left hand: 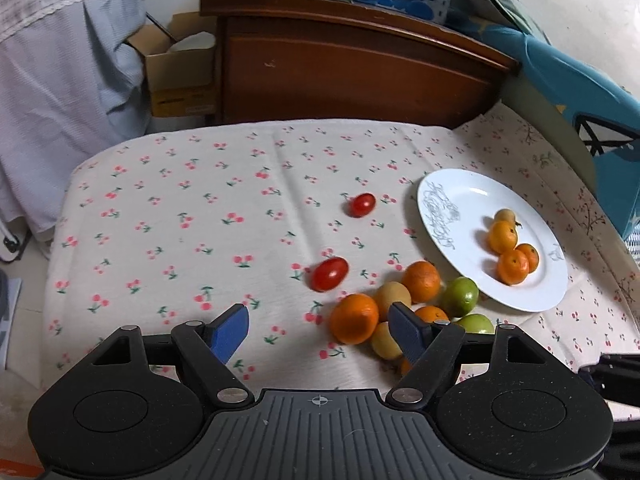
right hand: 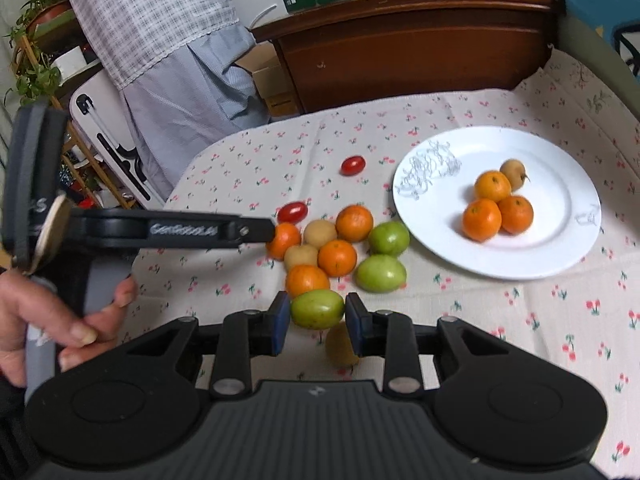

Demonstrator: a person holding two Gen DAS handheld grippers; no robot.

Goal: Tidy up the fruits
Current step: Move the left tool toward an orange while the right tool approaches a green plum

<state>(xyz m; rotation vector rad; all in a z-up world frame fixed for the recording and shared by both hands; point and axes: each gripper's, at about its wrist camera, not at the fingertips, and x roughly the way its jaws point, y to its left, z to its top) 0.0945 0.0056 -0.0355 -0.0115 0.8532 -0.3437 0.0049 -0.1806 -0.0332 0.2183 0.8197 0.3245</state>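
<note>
A white plate (right hand: 560, 240) at the right of the cherry-print cloth holds three oranges (right hand: 482, 219) and a tan fruit (right hand: 513, 174). Left of it lies a pile of oranges (right hand: 337, 257), tan fruits (right hand: 320, 234) and two green fruits (right hand: 381, 273). Two cherry tomatoes (left hand: 330, 274) lie apart, farther out. My right gripper (right hand: 318, 322) is shut on a third green fruit (right hand: 317, 309) at the pile's near edge, above a tan fruit (right hand: 340, 346). My left gripper (left hand: 318, 332) is open; an orange (left hand: 354, 319) sits between its pads, close to the right one and untouched.
A dark wooden headboard (left hand: 352, 64) stands behind the table, with cardboard boxes (left hand: 180, 76) beside it and more on top. Hanging cloth (right hand: 160, 20) and the table's left edge are to the left. A blue bag (left hand: 580, 92) is at the right. A hand (right hand: 60, 320) holds the left gripper's handle.
</note>
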